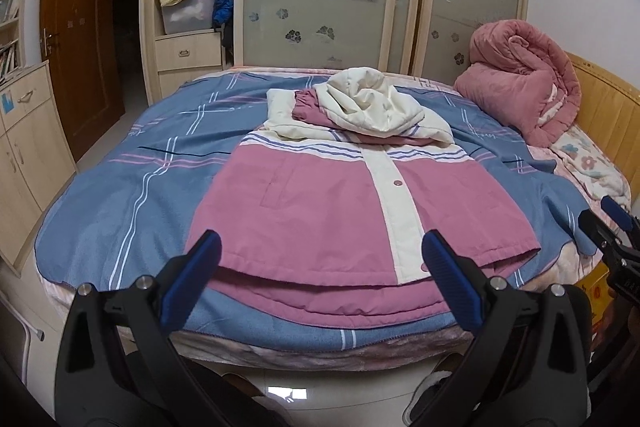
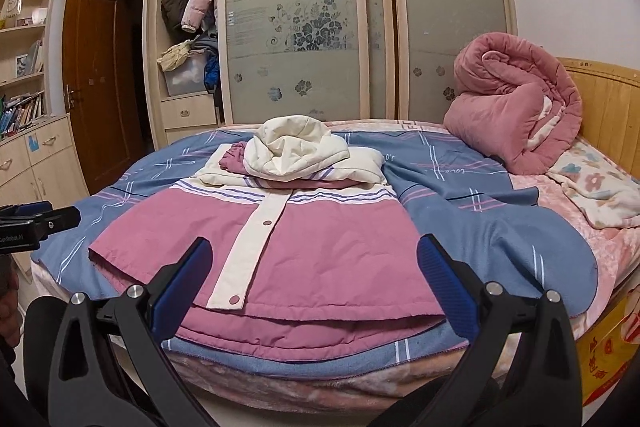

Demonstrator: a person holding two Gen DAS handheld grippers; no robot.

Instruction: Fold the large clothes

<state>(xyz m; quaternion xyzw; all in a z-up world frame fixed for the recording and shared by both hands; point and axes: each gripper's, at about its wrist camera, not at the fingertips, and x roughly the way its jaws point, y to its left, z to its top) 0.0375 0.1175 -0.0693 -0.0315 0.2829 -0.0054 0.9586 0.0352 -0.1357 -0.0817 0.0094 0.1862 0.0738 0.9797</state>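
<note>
On the blue checked bedspread (image 1: 100,203), near the foot of the bed, the pink-and-cream jacket (image 1: 320,203) lies front up, buttoned, its sleeves and cream hood (image 1: 368,107) already gathered over the chest, so the side folds look done. What seems left is doubling the body from hem (image 2: 320,311) toward collar. The left gripper (image 1: 320,267) and right gripper (image 2: 316,279) hover just before the hem, jaws apart, holding nothing.
</note>
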